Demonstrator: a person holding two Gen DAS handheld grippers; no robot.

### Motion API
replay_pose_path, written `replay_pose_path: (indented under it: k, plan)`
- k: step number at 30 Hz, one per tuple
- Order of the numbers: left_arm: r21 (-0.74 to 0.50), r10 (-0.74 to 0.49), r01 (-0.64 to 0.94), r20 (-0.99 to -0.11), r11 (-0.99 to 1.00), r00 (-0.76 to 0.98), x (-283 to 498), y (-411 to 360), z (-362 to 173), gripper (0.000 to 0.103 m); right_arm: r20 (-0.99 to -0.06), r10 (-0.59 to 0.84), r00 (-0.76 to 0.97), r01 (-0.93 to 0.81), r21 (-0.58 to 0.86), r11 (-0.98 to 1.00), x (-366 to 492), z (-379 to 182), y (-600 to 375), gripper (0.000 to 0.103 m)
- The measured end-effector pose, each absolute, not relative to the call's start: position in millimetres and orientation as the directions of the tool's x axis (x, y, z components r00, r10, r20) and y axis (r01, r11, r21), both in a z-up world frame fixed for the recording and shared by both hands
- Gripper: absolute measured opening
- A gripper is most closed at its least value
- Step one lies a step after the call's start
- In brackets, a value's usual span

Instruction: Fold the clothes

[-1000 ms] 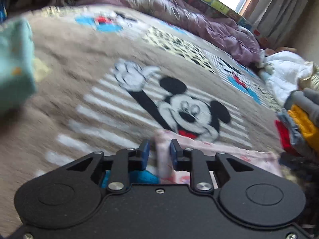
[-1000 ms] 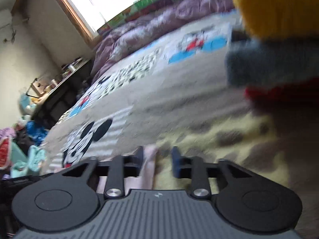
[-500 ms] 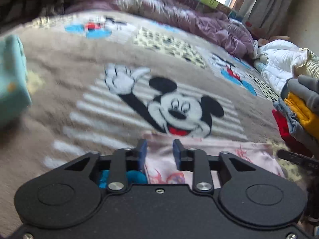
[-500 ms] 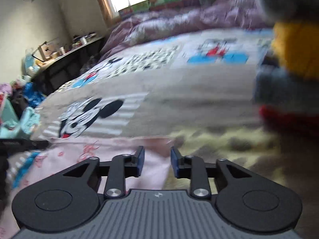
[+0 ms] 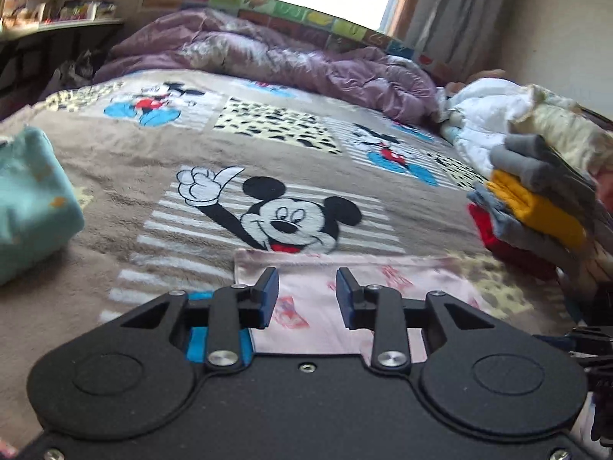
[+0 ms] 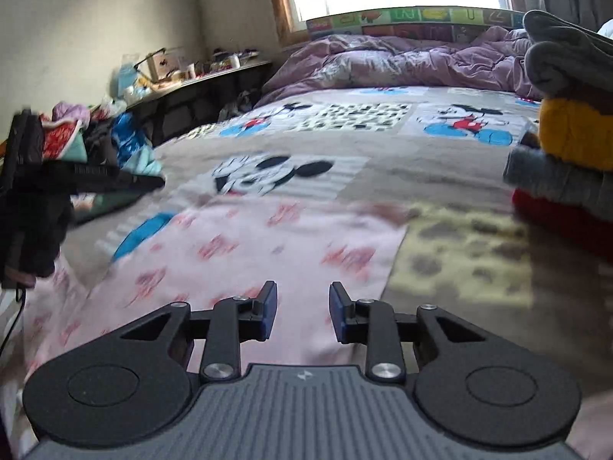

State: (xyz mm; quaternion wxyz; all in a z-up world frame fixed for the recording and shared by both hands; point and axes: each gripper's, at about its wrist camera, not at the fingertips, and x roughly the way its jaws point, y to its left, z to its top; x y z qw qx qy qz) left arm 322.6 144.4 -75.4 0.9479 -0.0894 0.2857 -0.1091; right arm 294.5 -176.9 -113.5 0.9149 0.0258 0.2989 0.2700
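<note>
A pale pink garment with red prints (image 5: pixel 356 287) lies flat on the Mickey Mouse blanket (image 5: pixel 191 161); it also shows in the right wrist view (image 6: pixel 249 253). My left gripper (image 5: pixel 306 297) is open and empty, just above the garment's near left part. My right gripper (image 6: pixel 299 308) is open and empty, over the garment's near right part. The left gripper (image 6: pixel 34 191) shows as a dark shape at the left of the right wrist view. A blue patch (image 6: pixel 140 232) shows at the garment's left edge.
A stack of folded clothes, grey, yellow and red (image 5: pixel 536 214), stands at the right (image 6: pixel 571 161). A teal folded garment (image 5: pixel 27 207) lies at the left. A purple duvet (image 5: pixel 287 61) lies at the bed's far end. A cluttered shelf (image 6: pixel 184 76) runs along the left wall.
Both grippers have opened and let go of the pink garment, which now lies spread flat on the blanket. Both have drawn back and tilted up.
</note>
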Motion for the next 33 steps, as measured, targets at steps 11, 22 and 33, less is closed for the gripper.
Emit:
replay_pose_path:
  k: [11,22,33]
  plan:
    - [0.011,-0.187,0.242,-0.602,0.970,0.776,209,84,-117,0.031,-0.557,0.524,0.645,-0.534,0.162,0.830,209,-128,-141,0.031]
    - [0.163,-0.056,0.184,-0.584,0.969,0.810,125,43,-144,0.034,-0.519,0.481,0.707,-0.556,0.013,0.831,126,-145,-122,0.035]
    - [0.037,-0.070,0.108,-0.545,0.993,0.835,99,49,-132,0.054,-0.513,0.476,0.715,-0.458,0.171,0.872,90,-143,-160,0.043]
